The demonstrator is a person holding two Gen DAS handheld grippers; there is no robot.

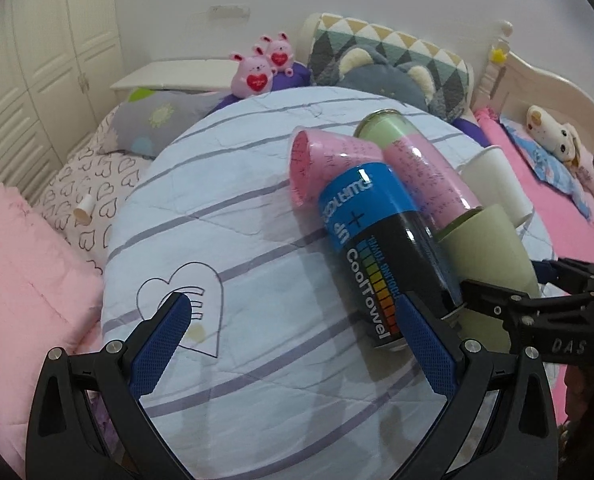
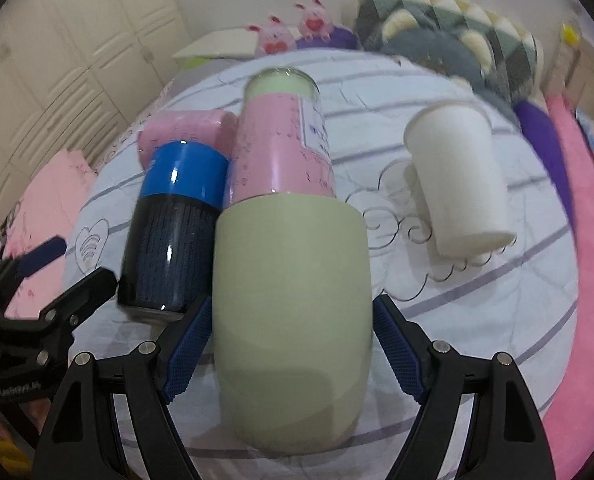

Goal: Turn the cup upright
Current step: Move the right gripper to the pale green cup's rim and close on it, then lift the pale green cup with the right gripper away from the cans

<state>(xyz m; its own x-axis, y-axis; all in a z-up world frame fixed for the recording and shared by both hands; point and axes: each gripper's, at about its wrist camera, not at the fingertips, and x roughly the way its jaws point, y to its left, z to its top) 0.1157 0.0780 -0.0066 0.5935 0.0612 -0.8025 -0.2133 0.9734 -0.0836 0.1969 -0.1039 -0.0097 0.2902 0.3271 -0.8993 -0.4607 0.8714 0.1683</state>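
A pale green cup [image 2: 293,312] lies on its side on the striped bedspread [image 2: 477,320]; its closed base faces my right camera. My right gripper [image 2: 293,348] has a blue pad [image 2: 189,348] on each side of the cup, close to or touching it. The green cup also shows in the left wrist view [image 1: 493,268]. My left gripper [image 1: 297,344] is open and empty over the bedspread, its right finger beside a blue-and-black CoolTowel can [image 1: 381,252]. A white cup [image 2: 457,180] lies on its side to the right.
A pink cup [image 1: 325,164] and a pink-and-green bottle [image 2: 285,140] lie beside the can. Pillows [image 1: 389,64] and plush toys [image 1: 261,64] sit at the head of the bed. A pink quilt [image 1: 21,280] lies left, white wardrobes [image 1: 37,48] beyond.
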